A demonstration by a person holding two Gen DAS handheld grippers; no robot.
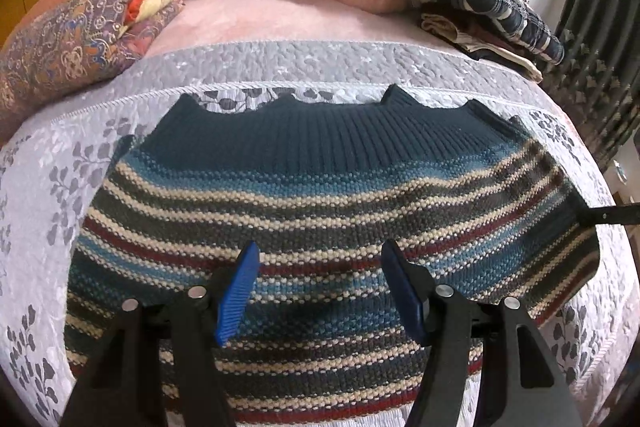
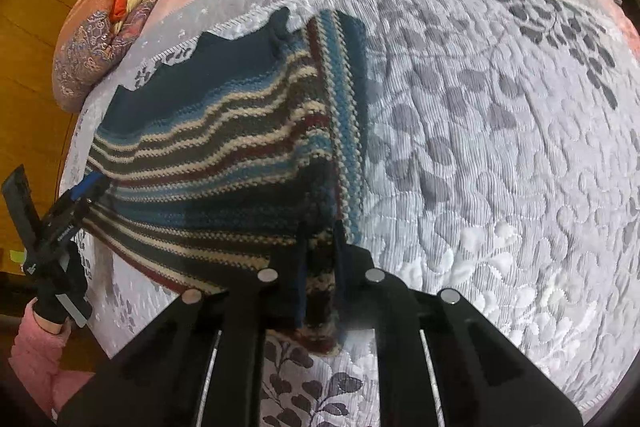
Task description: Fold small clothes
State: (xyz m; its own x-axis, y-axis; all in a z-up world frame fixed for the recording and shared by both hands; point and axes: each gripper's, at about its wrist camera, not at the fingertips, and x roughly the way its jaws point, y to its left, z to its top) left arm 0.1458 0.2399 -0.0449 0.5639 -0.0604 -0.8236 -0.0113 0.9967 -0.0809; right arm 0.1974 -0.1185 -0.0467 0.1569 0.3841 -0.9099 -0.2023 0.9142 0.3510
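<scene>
Right tongs (image 2: pixel 320 259) pinched the striped sweater (image 1: pixel 320 211)'s right edge; left tongs (image 1: pixel 320 291) hovered agape, so pulling could drag it askew.

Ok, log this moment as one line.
striped knit sweater: flat on quilted bedspread | left hand-held gripper: open above | right hand-held gripper: shut on edge
</scene>
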